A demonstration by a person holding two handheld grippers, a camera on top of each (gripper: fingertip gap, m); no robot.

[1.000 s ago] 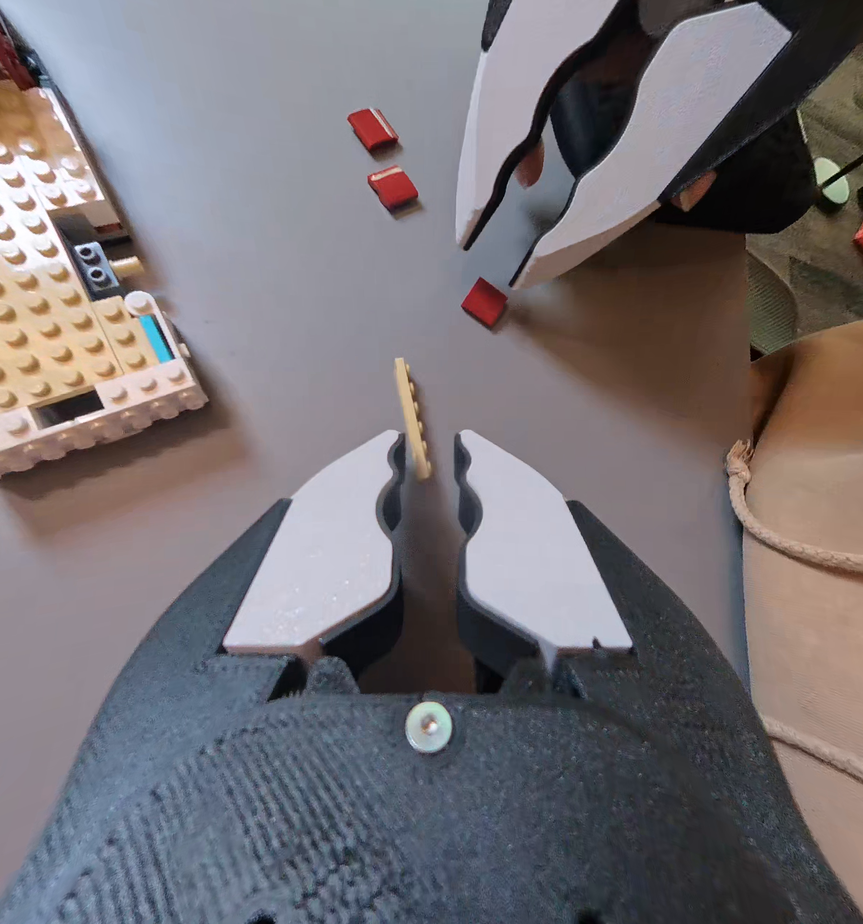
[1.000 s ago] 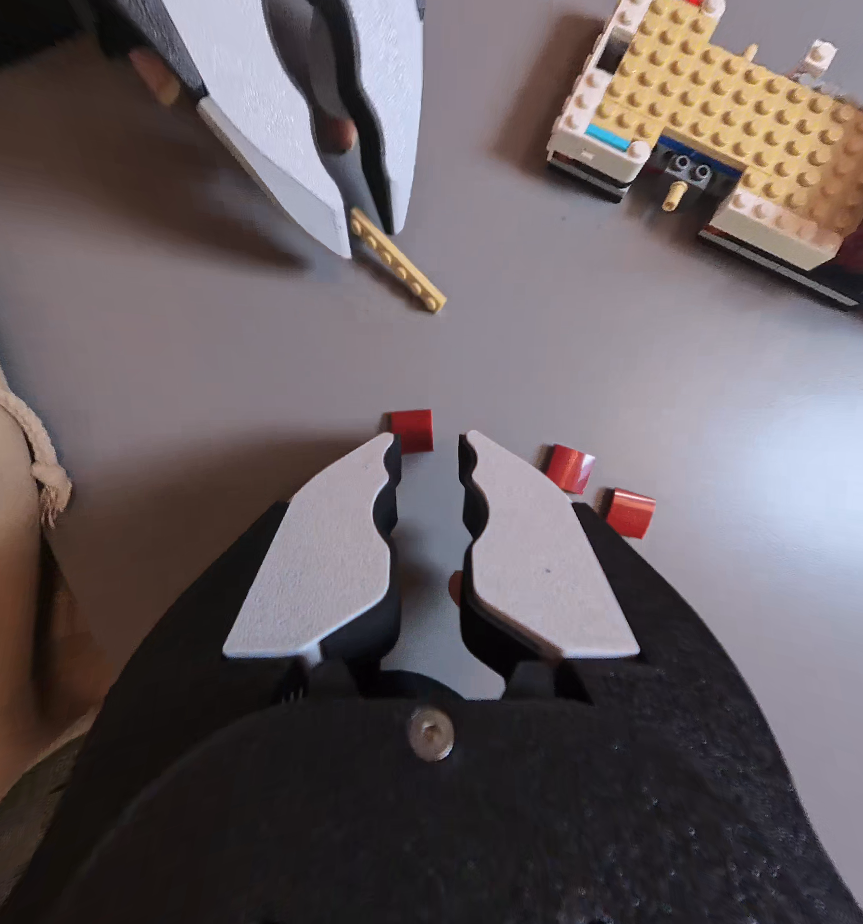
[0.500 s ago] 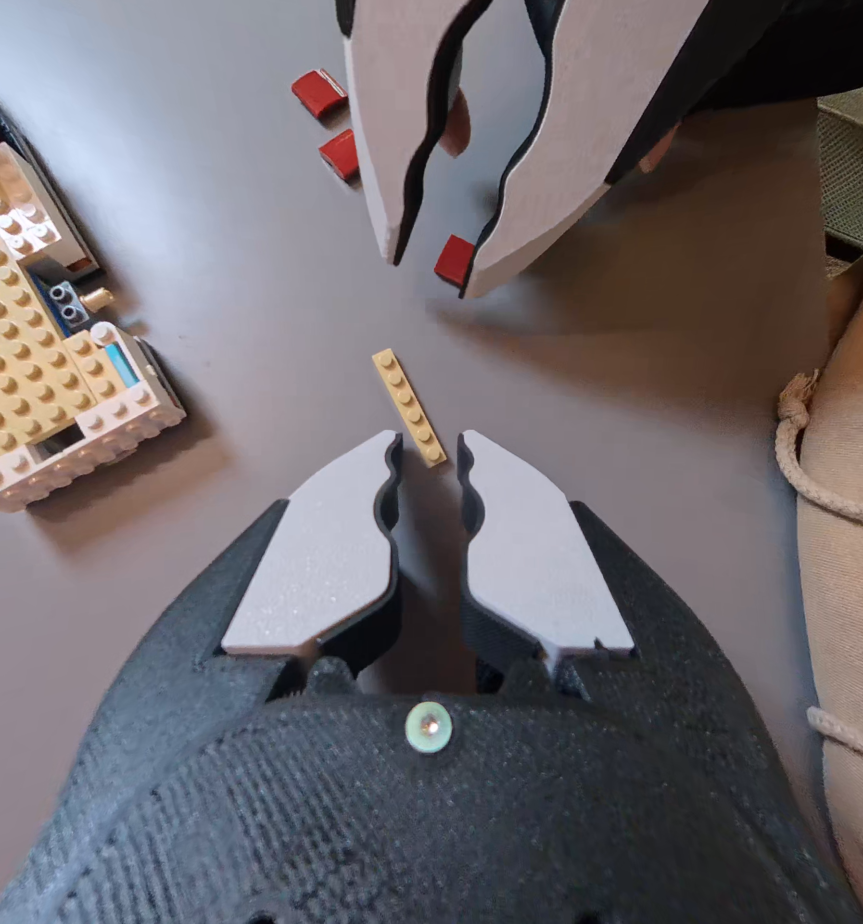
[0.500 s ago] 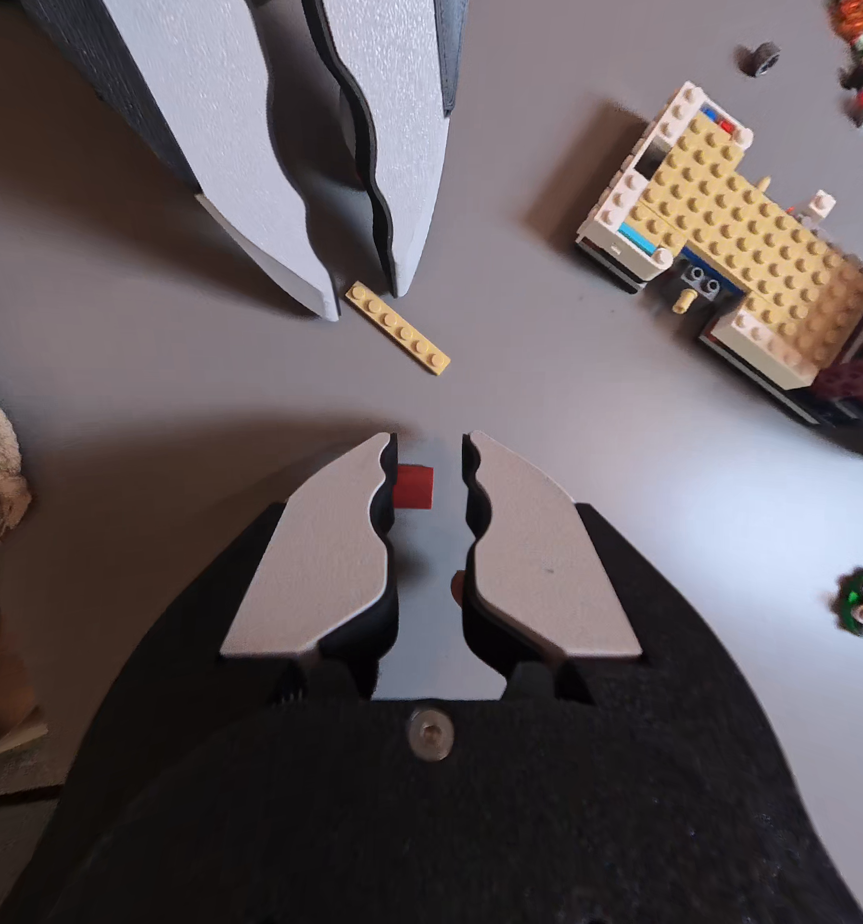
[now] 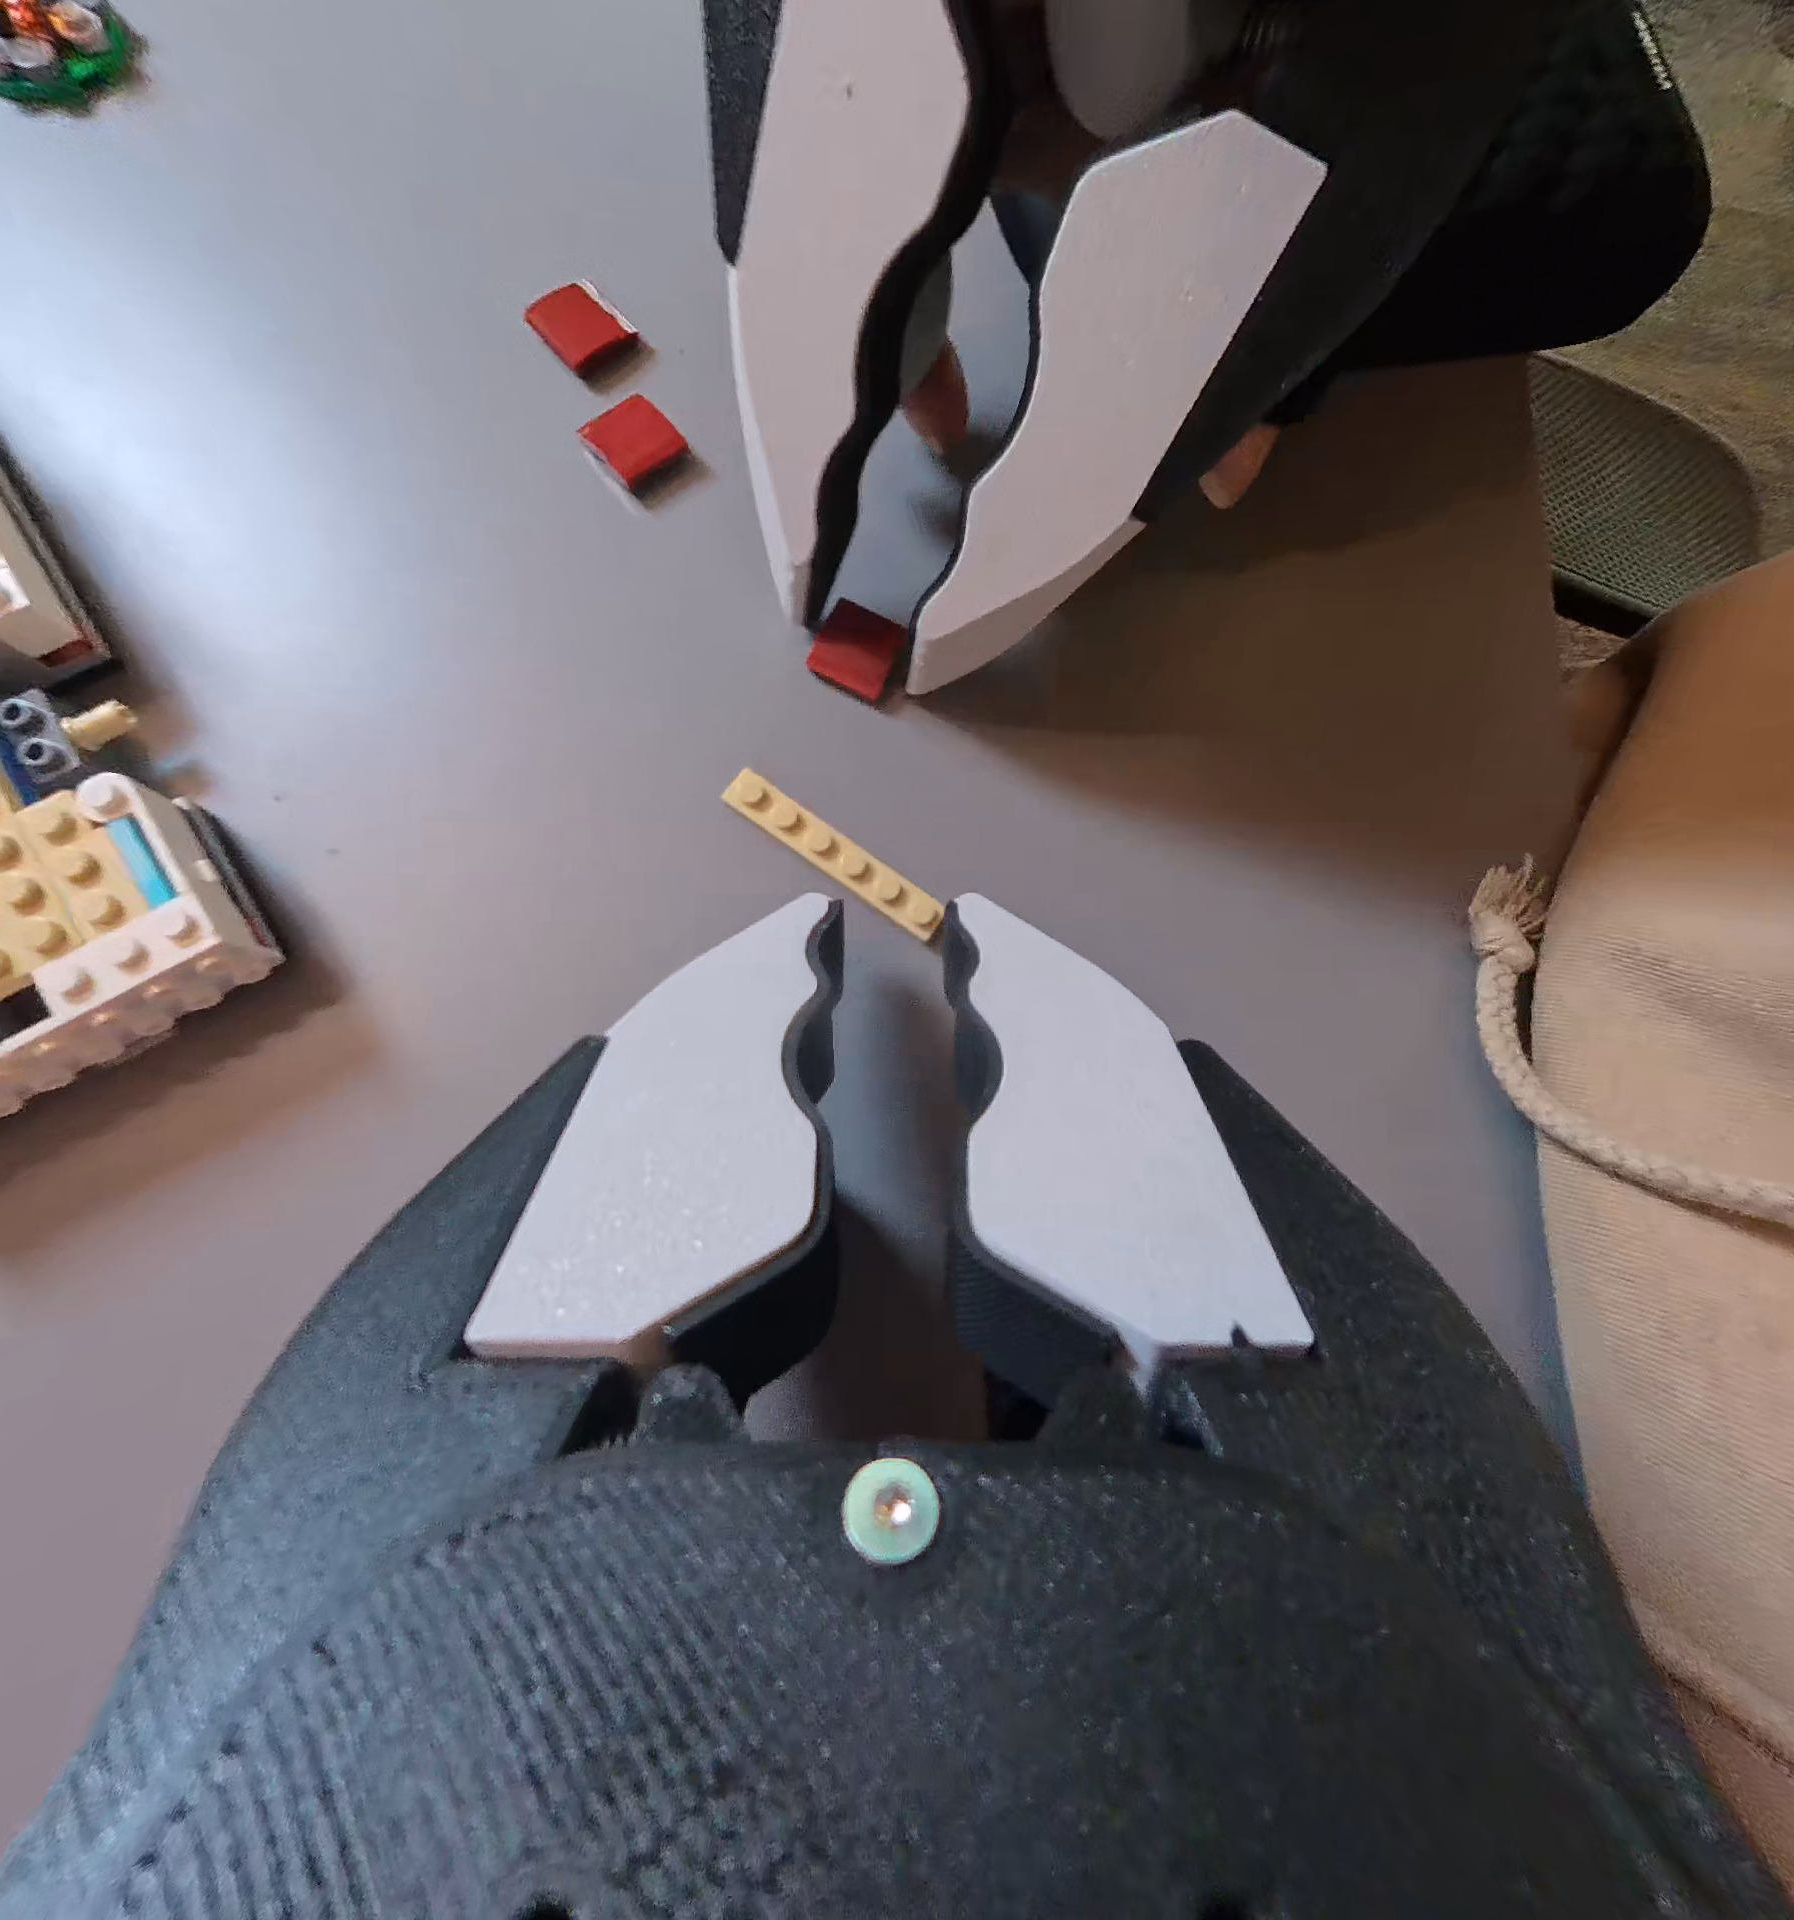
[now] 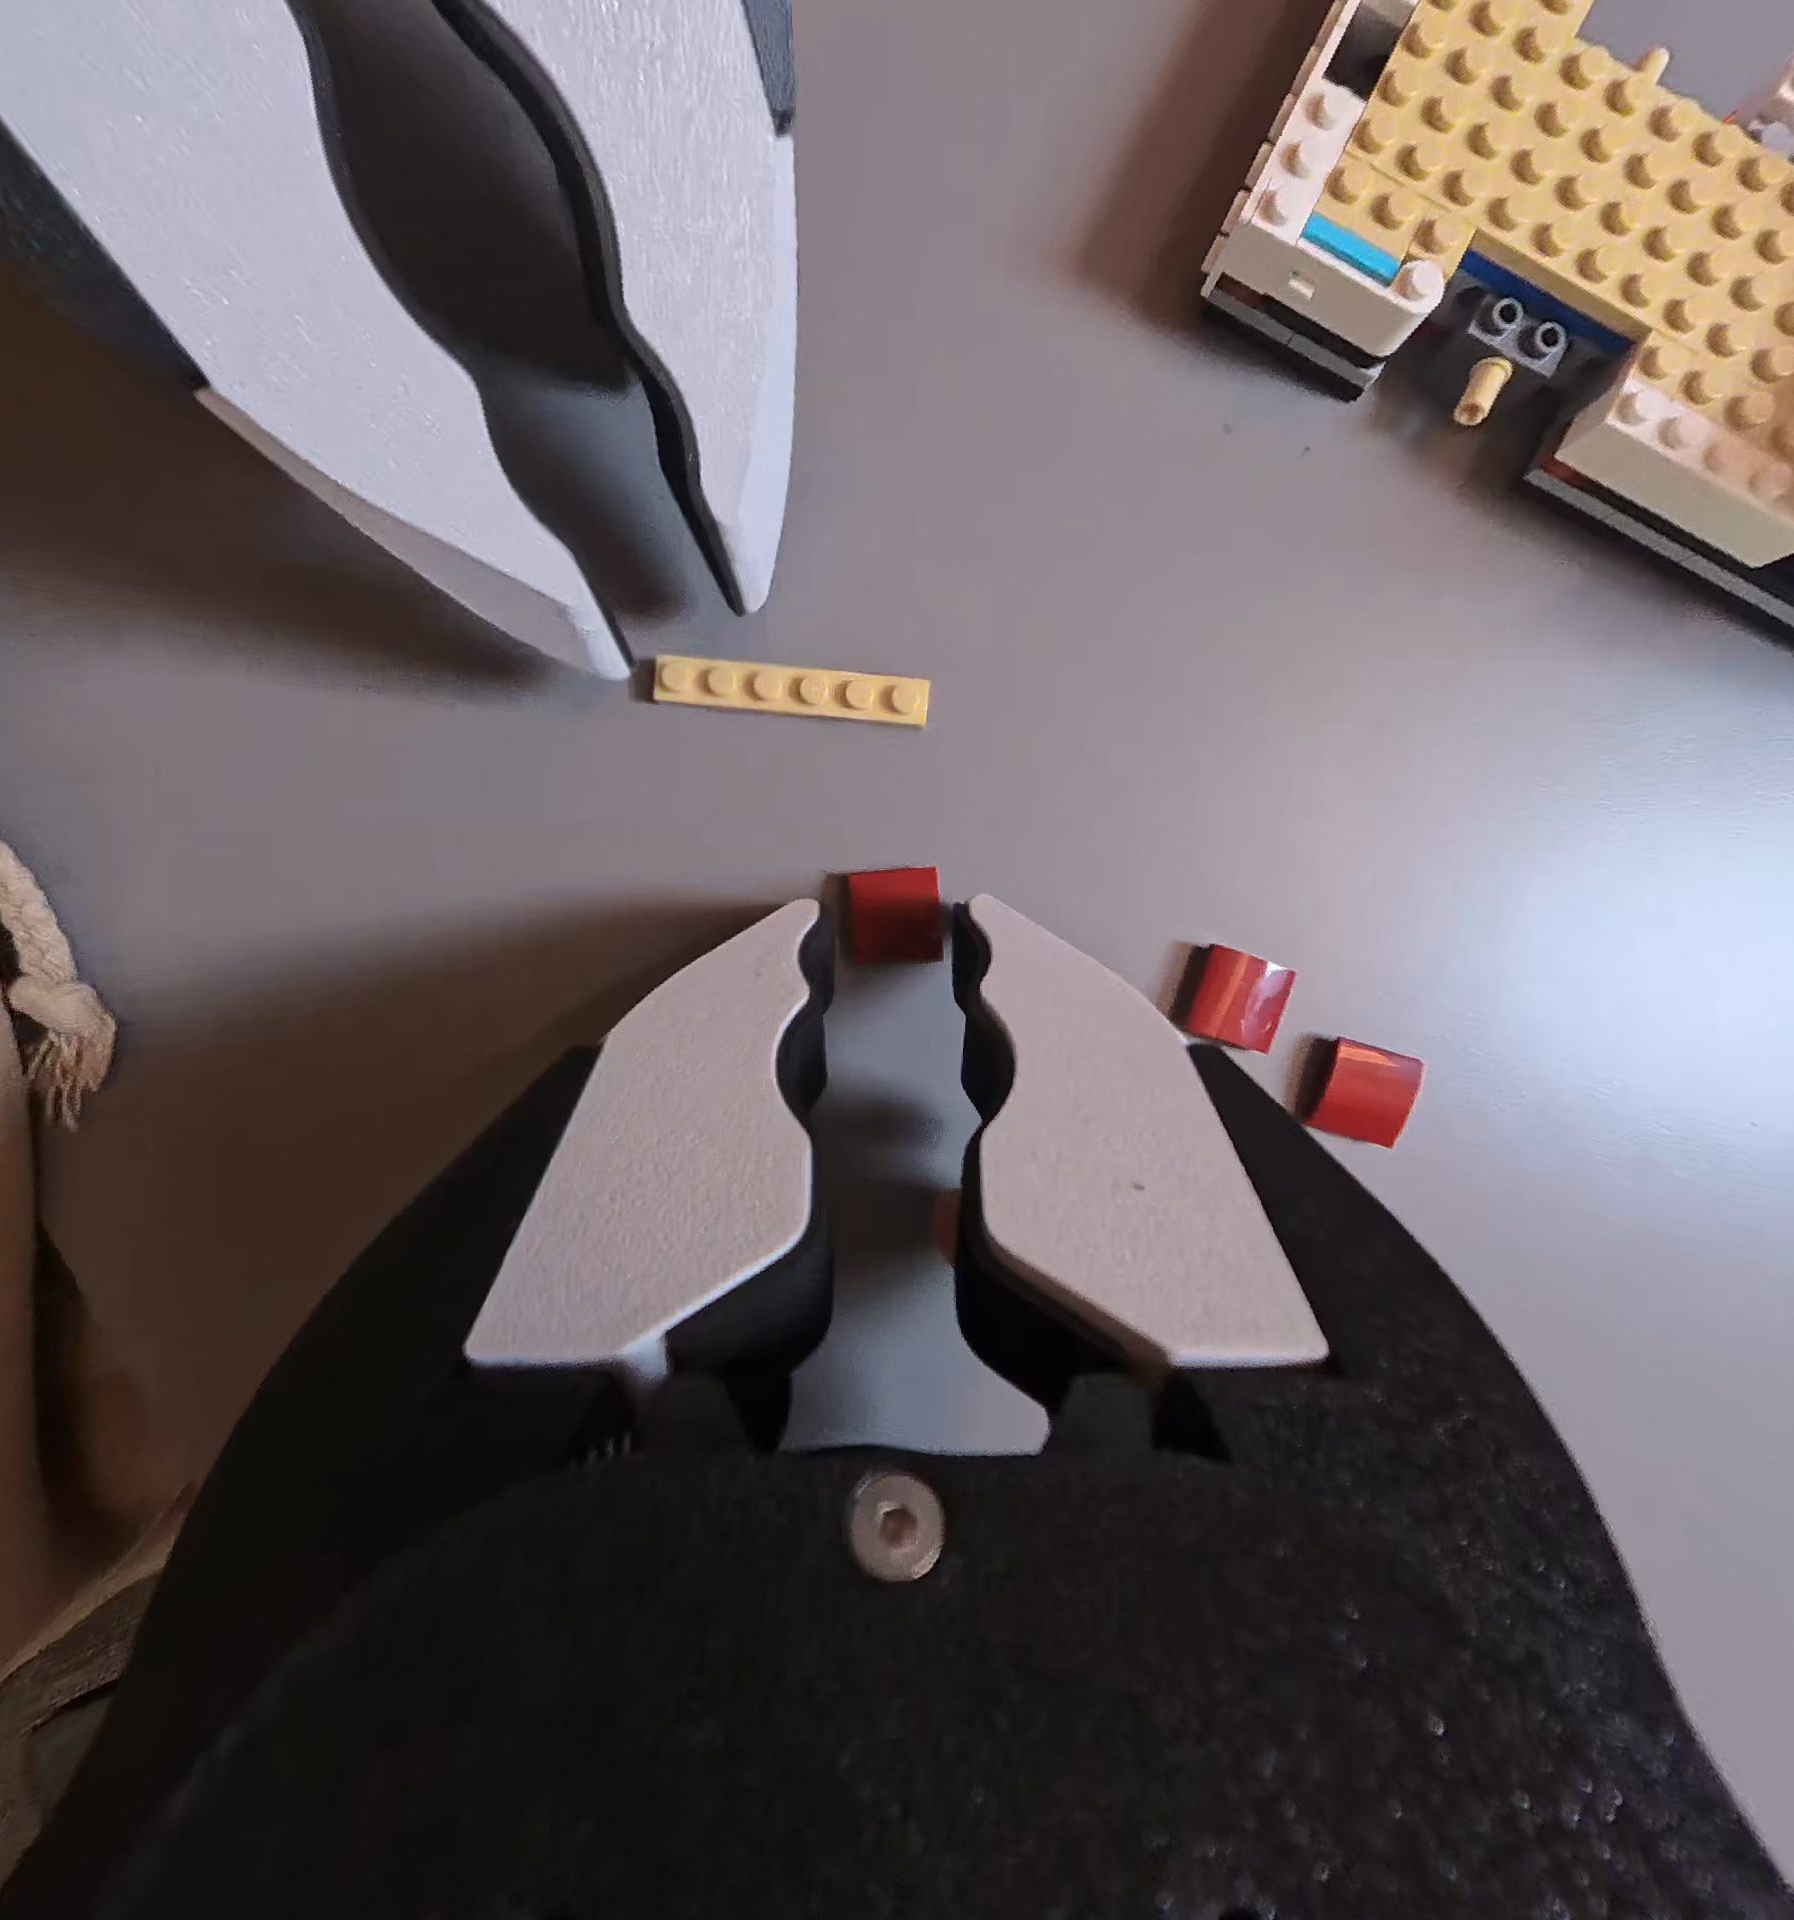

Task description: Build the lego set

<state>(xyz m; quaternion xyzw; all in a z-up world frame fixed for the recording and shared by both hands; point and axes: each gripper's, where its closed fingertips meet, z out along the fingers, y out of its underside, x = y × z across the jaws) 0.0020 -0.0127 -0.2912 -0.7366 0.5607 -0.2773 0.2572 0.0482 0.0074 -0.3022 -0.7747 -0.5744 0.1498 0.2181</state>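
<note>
Surface: grey table [image 6: 1288, 831].
Left gripper [image 5: 891, 914]: fingers apart, one tip beside tan strip [image 5: 831, 854].
Right gripper [image 6: 891, 914]: fingers apart around red tile [image 6: 893, 912], small gaps both sides.
Around: two more red tiles [image 6: 1236, 995] right of it; brick building [image 6: 1599, 260] beyond.

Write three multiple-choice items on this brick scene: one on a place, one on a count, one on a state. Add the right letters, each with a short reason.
1. Where does the tan strip plate lie?
A. flat on the grey table, off the build
B. pressed onto the tan brick build
C. on the beige cloth

2. How many small red pieces are on the table?
A. one
B. three
C. five

3. How do the left gripper's fingers stand?
A. clamped on the strip plate
B. apart, nothing between them
C. clamped on a red piece

Key: 1 A, the strip lies alone on the bare table. 2 B, one sits at the right gripper's tips, two beside it. 3 B, table shows through the gap; the strip only nears one fingertip.
</note>
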